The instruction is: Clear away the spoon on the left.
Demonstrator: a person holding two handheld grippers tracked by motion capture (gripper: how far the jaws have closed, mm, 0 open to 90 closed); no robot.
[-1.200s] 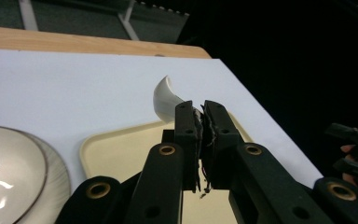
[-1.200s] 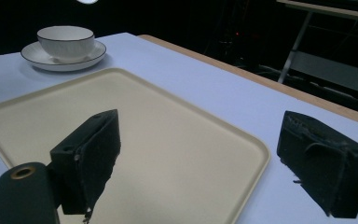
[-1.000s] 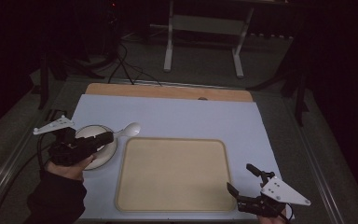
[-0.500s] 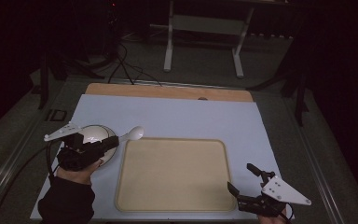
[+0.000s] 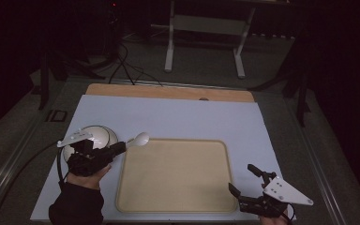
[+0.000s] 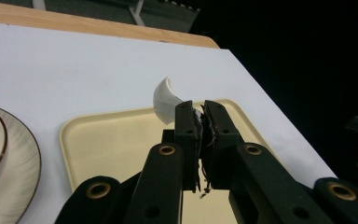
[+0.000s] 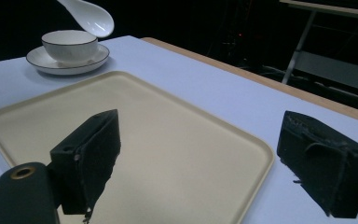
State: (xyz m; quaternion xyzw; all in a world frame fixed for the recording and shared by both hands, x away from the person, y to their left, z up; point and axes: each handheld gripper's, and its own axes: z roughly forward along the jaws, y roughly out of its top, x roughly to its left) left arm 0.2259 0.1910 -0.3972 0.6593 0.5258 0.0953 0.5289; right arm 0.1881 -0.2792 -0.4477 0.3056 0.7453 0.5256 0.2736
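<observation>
The left tongs (image 5: 121, 147) hold a white spoon (image 5: 139, 139) by its handle, and their jaws are pinched tight on it. A second ago the left hand (image 5: 86, 171) was farther out to the left, and the spoon's round end sat over the rim of the bowl (image 5: 101, 136). Now the hand has slid toward the middle of the tabletop (image 5: 178, 115), and the spoon has come along with it. The round end now hangs in the air at the top left corner of the tan tray (image 5: 176, 173), just past the bowl. In the left gripper view the spoon (image 6: 167, 100) sticks up out of the closed black jaws with the tray (image 6: 116, 135) below it, so it is lifted up and not lying down. In the right gripper view the spoon (image 7: 87, 15) floats above the bowl (image 7: 70, 44), which sits on a plate (image 7: 51, 63). The right tongs (image 5: 247, 183) have not moved. They wait near the bottom right corner of the tray with their jaws wide apart and nothing between them. It looks like the spoon is being carried from the bowl over to the tray. The next job is likely to bring it lower and put it down flat on the tray.
</observation>
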